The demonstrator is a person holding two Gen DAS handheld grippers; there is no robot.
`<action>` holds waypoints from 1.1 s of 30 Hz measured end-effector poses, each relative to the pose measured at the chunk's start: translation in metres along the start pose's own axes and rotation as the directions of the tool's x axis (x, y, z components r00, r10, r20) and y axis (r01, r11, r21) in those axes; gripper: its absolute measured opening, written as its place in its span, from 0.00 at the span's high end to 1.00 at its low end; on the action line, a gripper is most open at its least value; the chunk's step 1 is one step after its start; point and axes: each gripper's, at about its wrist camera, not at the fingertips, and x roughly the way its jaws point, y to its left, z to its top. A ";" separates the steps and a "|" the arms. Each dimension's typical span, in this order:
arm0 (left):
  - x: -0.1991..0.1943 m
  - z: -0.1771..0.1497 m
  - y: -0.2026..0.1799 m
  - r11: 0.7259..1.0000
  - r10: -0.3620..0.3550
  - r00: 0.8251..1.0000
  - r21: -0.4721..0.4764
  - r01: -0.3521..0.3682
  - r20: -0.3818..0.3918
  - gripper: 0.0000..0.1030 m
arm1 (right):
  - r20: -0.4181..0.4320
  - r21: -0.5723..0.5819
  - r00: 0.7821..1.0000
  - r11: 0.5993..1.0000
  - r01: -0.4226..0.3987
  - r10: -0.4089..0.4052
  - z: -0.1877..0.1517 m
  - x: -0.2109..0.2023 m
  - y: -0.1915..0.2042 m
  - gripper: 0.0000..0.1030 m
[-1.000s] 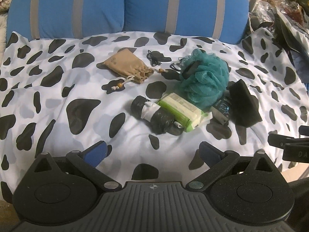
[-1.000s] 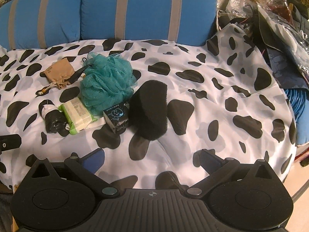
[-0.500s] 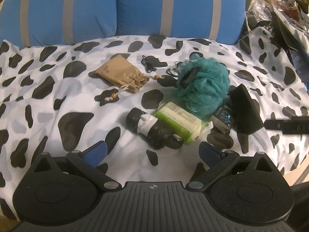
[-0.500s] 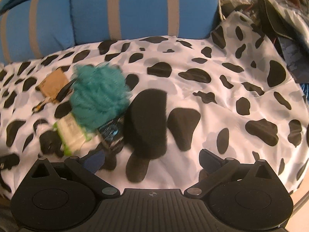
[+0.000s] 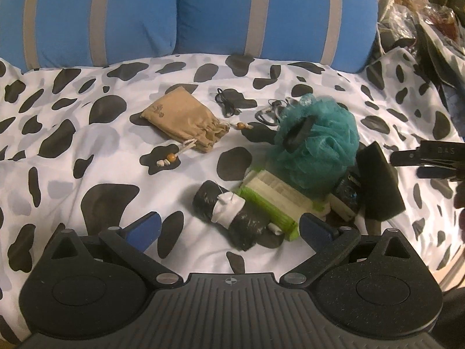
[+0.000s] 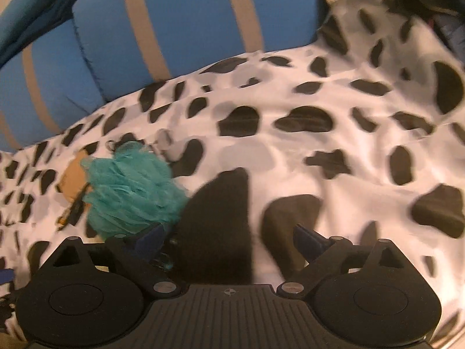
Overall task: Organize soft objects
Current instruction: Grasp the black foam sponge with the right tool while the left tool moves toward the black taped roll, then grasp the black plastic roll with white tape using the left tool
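Left wrist view: the left gripper [image 5: 229,226] hangs over a cow-print blanket [image 5: 87,197] with its jaws spread wide and nothing pinched. Between its fingertips and just ahead lies a black roll [image 5: 232,212] wrapped with a white band. Touching the roll on its right side is a green and white packet [image 5: 273,200]. Further ahead and to the right sits a teal bath pouf [image 5: 319,142], resting against the packet's far end. Right of the pouf stands a black sponge [image 5: 377,186], with a small dark box [image 5: 347,195] wedged between it and the packet. Ahead and left of the gripper lies a tan drawstring pouch [image 5: 183,119], well apart from the cluster. Beyond the pouch lies a black cable [image 5: 228,103], and a metal clip [image 5: 268,113] lies just behind the pouf. Blue striped cushions [image 5: 203,14] line the far edge. The right gripper [image 5: 430,160] enters at the right edge, just beside the sponge.

Right wrist view, blurred: the right gripper [image 6: 229,241] has its jaws wide but closing, with the black sponge [image 6: 218,218] between them; whether the pads touch it I cannot tell. The pouf [image 6: 133,195] sits just ahead of the left fingertip, the pouch [image 6: 72,177] beyond it.
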 end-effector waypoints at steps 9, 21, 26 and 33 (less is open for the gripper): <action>0.007 0.011 0.016 0.997 -0.046 0.999 -0.057 0.045 -0.010 0.00 | -0.151 0.053 0.988 0.998 -0.034 0.042 0.007 0.053 -0.004 0.33; 0.025 0.014 0.017 0.998 -0.063 0.997 -0.016 0.062 -0.041 0.00 | -0.051 0.009 0.998 0.999 -0.039 0.040 0.011 0.019 0.007 0.35; 0.037 0.015 0.002 0.989 -0.033 0.999 0.146 0.037 -0.026 0.00 | -0.039 -0.026 0.999 0.999 -0.028 0.027 0.007 0.006 0.009 0.35; 0.068 0.013 -0.016 0.931 0.016 0.997 0.365 0.011 -0.071 0.00 | -0.051 -0.074 0.998 0.997 0.017 -0.021 0.002 -0.003 0.010 0.35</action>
